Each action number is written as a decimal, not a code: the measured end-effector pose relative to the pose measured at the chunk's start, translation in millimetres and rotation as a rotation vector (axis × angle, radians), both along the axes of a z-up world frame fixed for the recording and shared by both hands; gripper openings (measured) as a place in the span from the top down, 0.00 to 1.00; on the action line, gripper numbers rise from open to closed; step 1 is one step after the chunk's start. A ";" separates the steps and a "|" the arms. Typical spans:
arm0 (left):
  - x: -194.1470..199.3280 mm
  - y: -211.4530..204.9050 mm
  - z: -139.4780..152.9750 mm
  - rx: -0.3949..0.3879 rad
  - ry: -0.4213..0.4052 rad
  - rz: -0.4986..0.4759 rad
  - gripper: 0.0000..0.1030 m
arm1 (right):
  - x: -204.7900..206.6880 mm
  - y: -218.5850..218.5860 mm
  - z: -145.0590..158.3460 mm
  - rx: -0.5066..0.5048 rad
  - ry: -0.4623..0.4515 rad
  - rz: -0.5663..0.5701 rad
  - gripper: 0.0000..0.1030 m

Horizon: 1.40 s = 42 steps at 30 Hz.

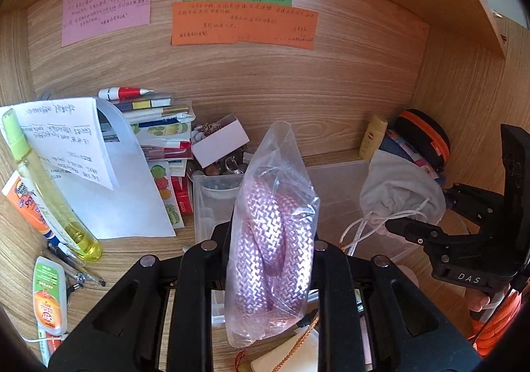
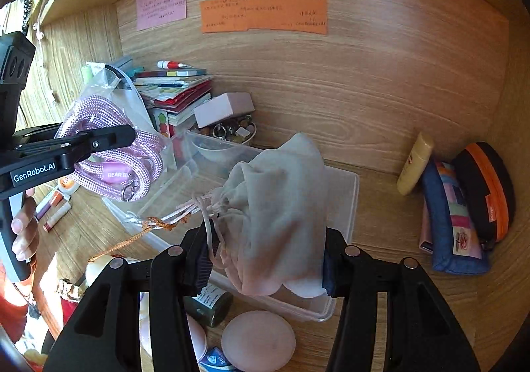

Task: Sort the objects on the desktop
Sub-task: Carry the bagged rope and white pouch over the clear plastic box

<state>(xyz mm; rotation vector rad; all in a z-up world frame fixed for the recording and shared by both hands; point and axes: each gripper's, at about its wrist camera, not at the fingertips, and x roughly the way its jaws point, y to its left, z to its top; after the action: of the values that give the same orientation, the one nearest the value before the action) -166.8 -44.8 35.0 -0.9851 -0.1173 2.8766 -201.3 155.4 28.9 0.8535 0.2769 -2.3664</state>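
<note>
Left gripper (image 1: 270, 249) clamps the bagged pink rope (image 1: 271, 239); right gripper (image 2: 265, 259) pinches the grey drawstring pouch (image 2: 281, 206), both held above the clear bin (image 2: 347, 203) mid-desk. Slick plastic could slip; dangling cords may snag the rim.

From my left camera, the rope bag (image 1: 270, 232) hangs before the bin (image 1: 334, 186), and the pouch (image 1: 397, 193) sits over the bin's right side. Left of the bin is a stack of books (image 1: 159, 126) with a pen (image 1: 124, 93) on top. A box (image 1: 220, 142) lies behind the bin. On the worktop (image 1: 132, 256) at far left lie a spray bottle (image 1: 49, 189) and tubes (image 1: 49, 295). Right of the bin, cases (image 2: 463, 206) lean in the corner.
</note>
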 end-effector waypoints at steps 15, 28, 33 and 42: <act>-40.4 4.3 -49.8 0.029 -0.146 -0.043 0.80 | -35.7 -15.6 -38.8 0.029 -0.110 0.008 0.54; -33.8 3.4 -59.0 0.024 -0.164 -0.027 0.78 | -42.8 -22.2 -50.8 0.069 -0.133 0.006 0.49; -34.2 3.8 -57.5 0.013 -0.160 -0.020 0.67 | -44.1 -22.4 -50.3 0.076 -0.133 -0.006 0.47; -24.8 7.0 -44.9 -0.023 -0.103 -0.001 0.41 | -37.9 -21.6 -40.8 0.093 -0.079 -0.023 0.41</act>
<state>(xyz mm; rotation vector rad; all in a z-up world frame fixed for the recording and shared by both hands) -191.6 -37.8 -9.9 -1.1371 -0.0915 2.8326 -239.2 133.8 -12.0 0.9963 0.3486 -2.3493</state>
